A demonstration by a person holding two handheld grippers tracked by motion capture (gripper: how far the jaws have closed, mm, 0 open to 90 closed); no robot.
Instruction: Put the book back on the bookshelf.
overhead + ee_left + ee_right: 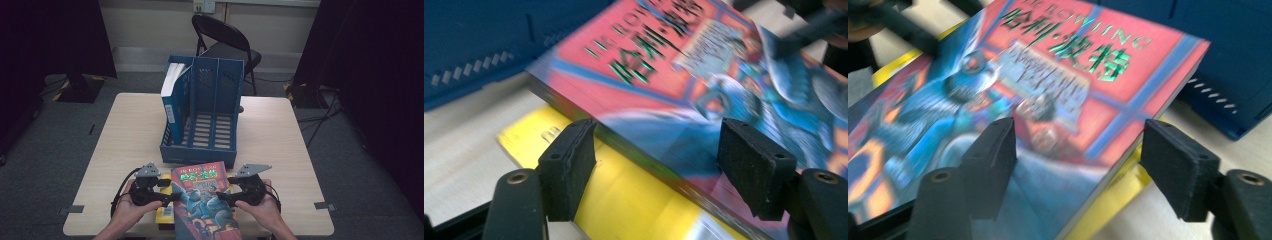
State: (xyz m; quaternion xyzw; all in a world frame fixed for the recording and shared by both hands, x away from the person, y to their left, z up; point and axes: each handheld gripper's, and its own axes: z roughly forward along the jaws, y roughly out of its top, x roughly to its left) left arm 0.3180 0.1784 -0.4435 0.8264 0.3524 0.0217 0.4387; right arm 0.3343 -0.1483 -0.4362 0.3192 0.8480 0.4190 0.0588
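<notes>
**Two grippers at the edges of a red book near the front of the table**

A red book (205,200) with a blue figure on its cover lies near the front edge of the table (280,145), on top of a yellow book (165,214) that shows at its left side. In the high view the red book is between the two hands, and its far edge is just in front of the blue file rack (210,125).

The left gripper (170,192) is at the left edge of the red book. In the left gripper view its jaws stand wide apart: one pad is beside the spine edge, over the yellow book, and the other pad (754,165) is over the cover. I cannot see the pads pressing on the book.

The right gripper (225,192) is at the right edge. In the right gripper view its jaws are also wide apart, with one pad (990,160) over the cover and the other outside the page edge, not touching it.

The file rack has three compartments; a blue and white book (175,97) stands upright in the left one
</notes>
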